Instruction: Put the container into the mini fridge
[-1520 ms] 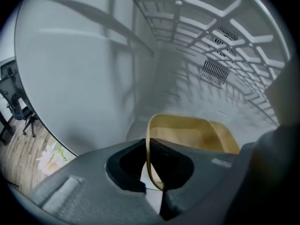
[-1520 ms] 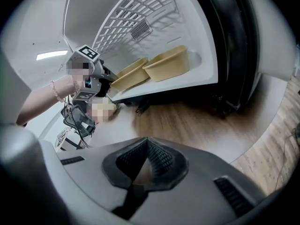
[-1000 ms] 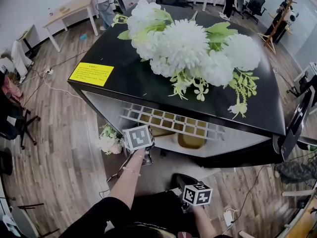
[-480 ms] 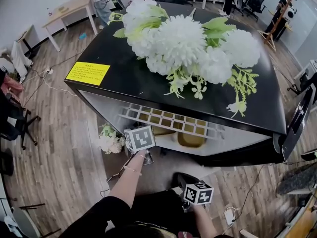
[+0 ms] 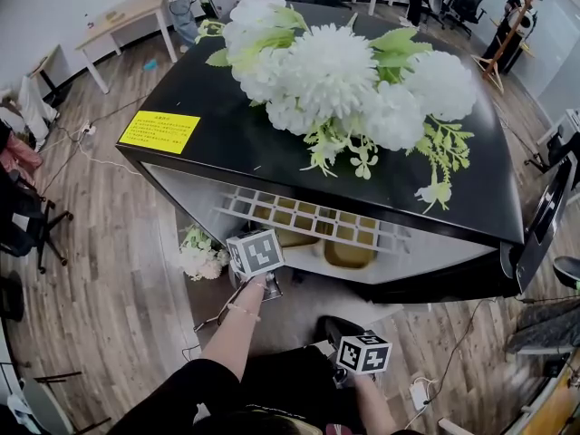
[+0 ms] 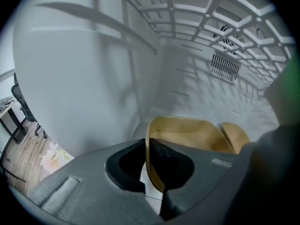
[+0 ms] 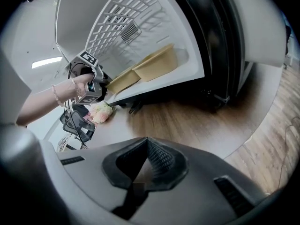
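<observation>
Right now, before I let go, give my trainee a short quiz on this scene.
1. True or false: the left tongs are shut on the rim of a tan container inside the mini fridge.
2. What lies on top of the fridge? A) white flowers B) books C) a kettle
3. Fill in: the right tongs are shut and hold ____.
Key: 1 true; 2 A; 3 nothing.

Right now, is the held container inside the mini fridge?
Inside: left gripper shut on container rim, white mini fridge walls and wire shelf around it.
</observation>
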The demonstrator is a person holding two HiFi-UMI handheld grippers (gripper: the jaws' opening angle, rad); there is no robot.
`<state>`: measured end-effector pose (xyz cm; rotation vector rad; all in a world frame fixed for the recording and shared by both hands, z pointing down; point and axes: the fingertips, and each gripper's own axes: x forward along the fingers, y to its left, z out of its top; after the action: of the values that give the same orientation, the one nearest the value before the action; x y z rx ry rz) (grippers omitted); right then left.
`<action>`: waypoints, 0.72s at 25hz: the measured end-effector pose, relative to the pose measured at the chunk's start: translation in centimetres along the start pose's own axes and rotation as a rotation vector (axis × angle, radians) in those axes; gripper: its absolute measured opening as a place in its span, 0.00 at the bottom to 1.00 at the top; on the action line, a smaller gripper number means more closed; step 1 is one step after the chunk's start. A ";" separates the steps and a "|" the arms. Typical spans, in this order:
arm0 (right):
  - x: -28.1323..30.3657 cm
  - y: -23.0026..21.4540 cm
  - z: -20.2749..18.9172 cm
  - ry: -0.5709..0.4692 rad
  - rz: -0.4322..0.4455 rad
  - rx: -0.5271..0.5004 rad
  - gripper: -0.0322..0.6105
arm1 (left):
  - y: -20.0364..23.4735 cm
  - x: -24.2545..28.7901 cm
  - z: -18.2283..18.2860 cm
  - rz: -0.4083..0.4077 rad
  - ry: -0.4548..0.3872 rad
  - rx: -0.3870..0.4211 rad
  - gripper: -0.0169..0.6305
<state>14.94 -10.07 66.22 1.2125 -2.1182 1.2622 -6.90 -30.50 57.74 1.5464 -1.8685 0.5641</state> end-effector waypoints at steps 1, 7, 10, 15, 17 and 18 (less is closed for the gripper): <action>0.0 0.0 0.0 0.000 0.000 0.003 0.06 | -0.1 0.0 0.0 -0.003 -0.004 0.001 0.06; -0.2 -0.1 -0.1 -0.002 0.001 0.008 0.06 | 0.0 0.0 -0.2 -0.011 -0.016 -0.004 0.10; -0.2 0.0 -0.1 -0.005 0.001 0.009 0.06 | 0.1 0.1 -0.4 -0.016 -0.016 -0.003 0.15; -0.4 0.0 -0.1 -0.016 -0.001 0.013 0.06 | 0.2 -0.3 -0.1 -0.023 -0.042 0.002 0.20; -0.5 0.1 0.1 -0.028 0.001 0.014 0.06 | 0.1 -0.5 -0.2 -0.037 -0.051 -0.001 0.21; -0.6 0.2 0.2 -0.037 0.004 0.015 0.06 | 0.0 -0.7 -0.1 -0.050 -0.062 -0.004 0.21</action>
<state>15.13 -9.93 65.56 1.2470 -2.1422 1.2689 -6.77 -29.92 57.32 1.6201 -1.8701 0.4944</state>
